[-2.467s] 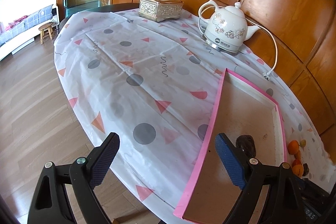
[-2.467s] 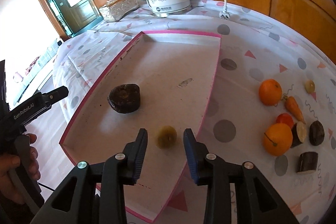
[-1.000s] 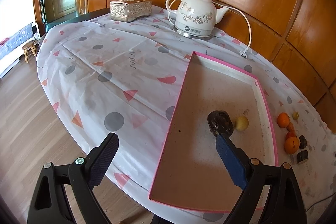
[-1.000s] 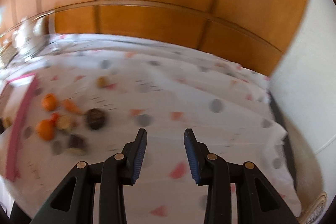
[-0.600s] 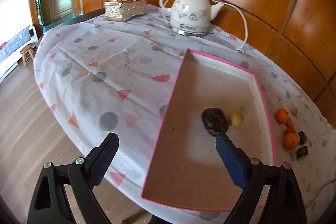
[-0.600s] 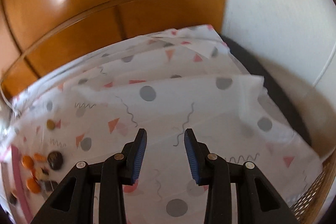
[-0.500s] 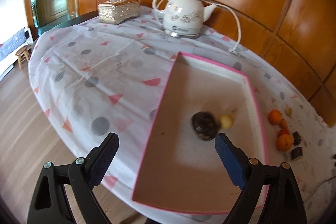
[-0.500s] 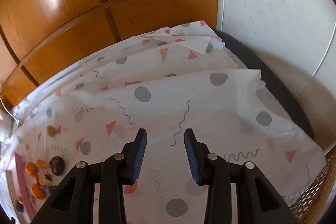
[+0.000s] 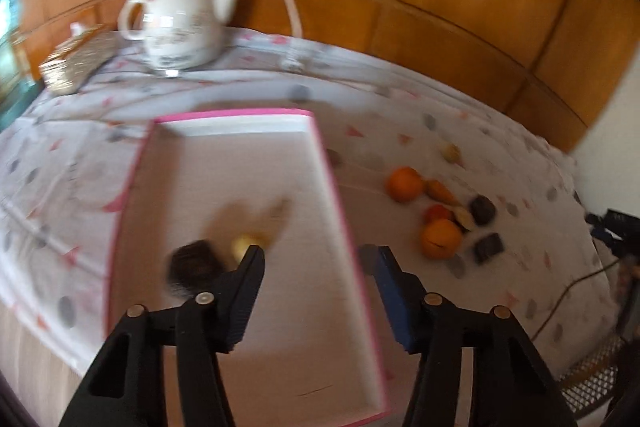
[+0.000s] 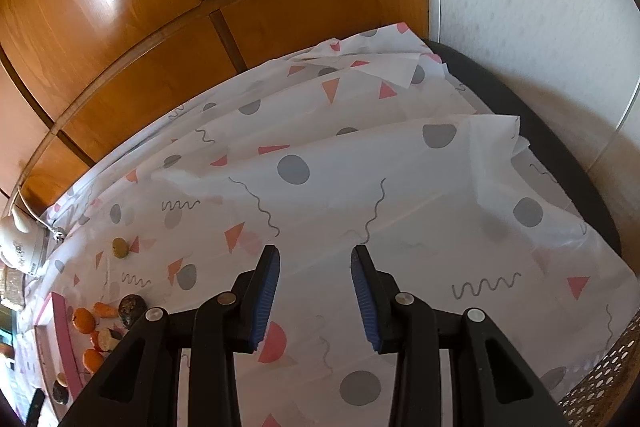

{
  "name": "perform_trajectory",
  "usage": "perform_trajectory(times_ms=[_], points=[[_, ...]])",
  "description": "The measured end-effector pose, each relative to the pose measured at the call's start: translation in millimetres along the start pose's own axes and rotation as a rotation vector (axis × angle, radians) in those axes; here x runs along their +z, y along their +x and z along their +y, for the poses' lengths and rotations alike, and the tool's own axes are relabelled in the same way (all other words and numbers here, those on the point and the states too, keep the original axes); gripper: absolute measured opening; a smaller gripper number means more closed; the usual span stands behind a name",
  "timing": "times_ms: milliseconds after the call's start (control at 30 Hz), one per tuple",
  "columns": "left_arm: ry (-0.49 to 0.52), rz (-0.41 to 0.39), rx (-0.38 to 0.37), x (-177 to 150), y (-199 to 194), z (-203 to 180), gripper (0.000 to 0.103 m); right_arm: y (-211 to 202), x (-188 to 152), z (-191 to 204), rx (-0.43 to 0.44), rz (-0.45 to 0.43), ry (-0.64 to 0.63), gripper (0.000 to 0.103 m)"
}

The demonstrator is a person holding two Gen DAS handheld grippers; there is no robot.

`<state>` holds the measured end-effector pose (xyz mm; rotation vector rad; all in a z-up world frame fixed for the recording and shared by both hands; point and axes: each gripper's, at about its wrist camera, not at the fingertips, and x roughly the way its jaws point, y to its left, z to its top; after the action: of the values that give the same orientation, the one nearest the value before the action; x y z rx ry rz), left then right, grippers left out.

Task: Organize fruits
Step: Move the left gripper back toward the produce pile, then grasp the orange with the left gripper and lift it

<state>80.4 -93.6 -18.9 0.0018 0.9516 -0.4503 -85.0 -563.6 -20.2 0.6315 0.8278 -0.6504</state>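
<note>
The left wrist view is blurred. A pink-rimmed tray (image 9: 325, 163) holds a dark brown fruit (image 9: 192, 265) and a small yellow fruit (image 9: 246, 242). My left gripper (image 9: 318, 259) hovers over the tray's right rim, its jaws closing with nothing between them. Right of the tray lie two oranges (image 9: 404, 183) (image 9: 440, 239), a carrot (image 9: 440, 190) and dark pieces (image 9: 482, 209). My right gripper (image 10: 315, 255) points at bare tablecloth far from the fruit heap (image 10: 100, 323), narrowly open and holding nothing.
A white kettle (image 9: 182, 27) with its cord and a gold tissue box (image 9: 76, 63) stand at the table's back. Wood panelling rings the table. A small olive fruit (image 10: 120, 247) lies apart. A wicker basket (image 10: 600, 387) sits beyond the table's end by the white wall.
The left view has swung right and rolled, bringing the loose fruits nearer the middle, and its jaws have narrowed. The right view swung away from the fruits a second ago, then stayed still.
</note>
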Motion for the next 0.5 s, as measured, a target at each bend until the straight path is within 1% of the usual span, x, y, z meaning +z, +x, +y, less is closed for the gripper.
perform_trajectory(times_ms=[133, 233, 367, 433, 500], points=[[0.053, 0.029, -0.019, 11, 15, -23, 0.053, -1, 0, -6, 0.017, 0.0, 0.034, 0.037], [0.063, 0.062, -0.043, 23, 31, -37, 0.053, -2, 1, -10, 0.026, 0.003, 0.061, 0.037], [0.053, 0.083, -0.055, 35, 50, -50, 0.053, -4, 3, -14, 0.019, -0.005, 0.081, 0.038], [0.055, 0.089, -0.05, 41, 58, -55, 0.054, -7, 4, -19, 0.007, -0.021, 0.105, 0.038], [0.059, 0.096, -0.038, 47, 69, -62, 0.058, -11, 6, -28, -0.003, -0.041, 0.145, 0.038]])
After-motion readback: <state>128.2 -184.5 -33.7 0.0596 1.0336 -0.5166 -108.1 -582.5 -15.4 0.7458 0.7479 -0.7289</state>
